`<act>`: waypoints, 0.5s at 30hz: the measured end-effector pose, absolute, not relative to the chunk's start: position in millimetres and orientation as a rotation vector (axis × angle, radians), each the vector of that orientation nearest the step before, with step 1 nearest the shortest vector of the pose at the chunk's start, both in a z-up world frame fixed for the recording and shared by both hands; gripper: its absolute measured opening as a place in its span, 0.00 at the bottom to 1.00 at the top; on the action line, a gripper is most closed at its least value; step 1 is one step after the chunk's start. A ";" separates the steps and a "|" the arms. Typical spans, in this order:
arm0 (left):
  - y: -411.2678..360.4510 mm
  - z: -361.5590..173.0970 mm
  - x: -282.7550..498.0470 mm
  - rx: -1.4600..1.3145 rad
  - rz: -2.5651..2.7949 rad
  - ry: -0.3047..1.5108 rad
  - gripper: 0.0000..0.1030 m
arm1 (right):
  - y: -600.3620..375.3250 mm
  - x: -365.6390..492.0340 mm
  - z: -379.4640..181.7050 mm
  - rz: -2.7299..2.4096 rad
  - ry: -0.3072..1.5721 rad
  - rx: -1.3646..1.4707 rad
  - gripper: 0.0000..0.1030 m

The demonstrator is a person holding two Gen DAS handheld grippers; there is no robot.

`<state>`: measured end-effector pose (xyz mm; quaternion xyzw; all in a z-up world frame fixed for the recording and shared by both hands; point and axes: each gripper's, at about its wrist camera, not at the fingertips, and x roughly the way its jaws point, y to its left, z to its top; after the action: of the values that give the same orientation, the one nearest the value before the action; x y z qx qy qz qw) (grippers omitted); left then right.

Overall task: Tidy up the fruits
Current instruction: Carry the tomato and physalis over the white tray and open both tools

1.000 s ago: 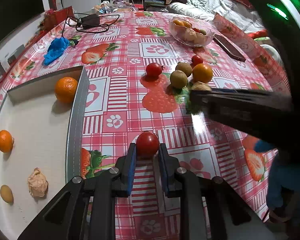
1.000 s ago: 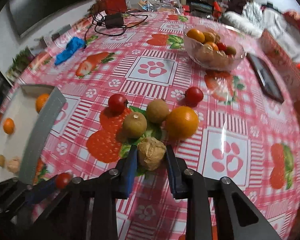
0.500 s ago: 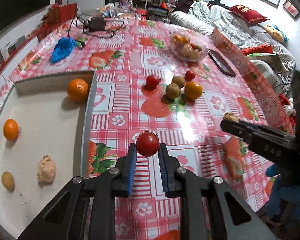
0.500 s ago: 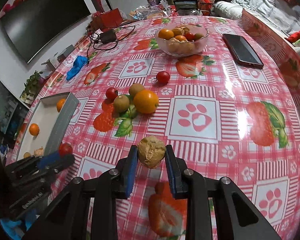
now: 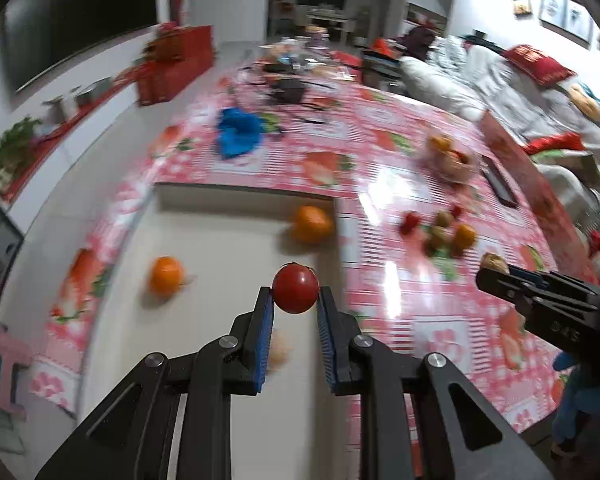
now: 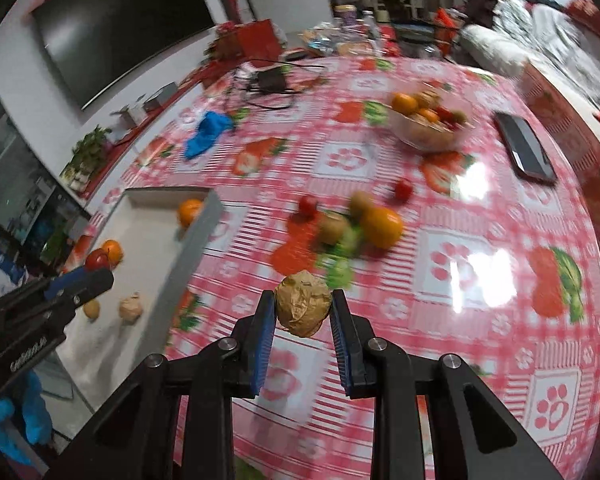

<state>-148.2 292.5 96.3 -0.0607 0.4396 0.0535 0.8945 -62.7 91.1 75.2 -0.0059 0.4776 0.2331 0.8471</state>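
Observation:
My left gripper [image 5: 295,300] is shut on a red tomato [image 5: 295,293] and holds it in the air over the white tray [image 5: 204,320]. The tray holds two oranges [image 5: 312,224] [image 5: 165,276], a walnut [image 6: 131,309] and a small yellow fruit [image 6: 91,309]. My right gripper [image 6: 303,309] is shut on a walnut [image 6: 302,309], held above the tablecloth right of the tray. A loose pile of an orange [image 6: 381,222], kiwis [image 6: 332,227] and tomatoes [image 6: 402,190] lies mid-table.
A glass bowl of fruit [image 6: 428,124] stands at the back right, a black phone [image 6: 524,147] beside it. A blue cloth [image 6: 208,133] and a black charger with cables [image 6: 270,80] lie at the back. The tray's grey right wall [image 6: 200,236] stands between tray and pile.
Both grippers have lifted their fruit and swung left. The left one with the tomato has passed from over the tablecloth to over the tray; the right one with the walnut has followed.

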 end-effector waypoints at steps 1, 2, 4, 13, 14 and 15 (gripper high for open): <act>301.0 95.1 -149.3 -0.126 0.130 0.912 0.23 | 100.0 -62.6 75.5 0.506 1.009 -0.020 0.28; 309.3 92.8 -150.1 -0.120 0.151 0.916 0.23 | 113.1 -62.5 76.0 0.528 1.012 -0.030 0.28; 320.1 87.3 -151.2 -0.112 0.179 0.926 0.23 | 136.7 -62.9 75.8 0.567 1.018 -0.052 0.28; 351.8 53.6 -153.6 -0.117 0.244 0.996 0.24 | 226.8 -61.7 54.8 0.695 1.076 -0.145 0.28; 353.8 50.9 -153.0 -0.123 0.244 1.003 0.24 | 232.3 -60.7 50.9 0.694 1.083 -0.157 0.28; 355.6 48.4 -152.5 -0.126 0.247 1.008 0.24 | 236.2 -59.6 47.9 0.691 1.088 -0.169 0.28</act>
<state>-152.5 355.6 48.4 -0.0603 0.4813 0.1179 0.8665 -59.6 236.2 47.9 -0.0788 0.5066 0.3215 0.7961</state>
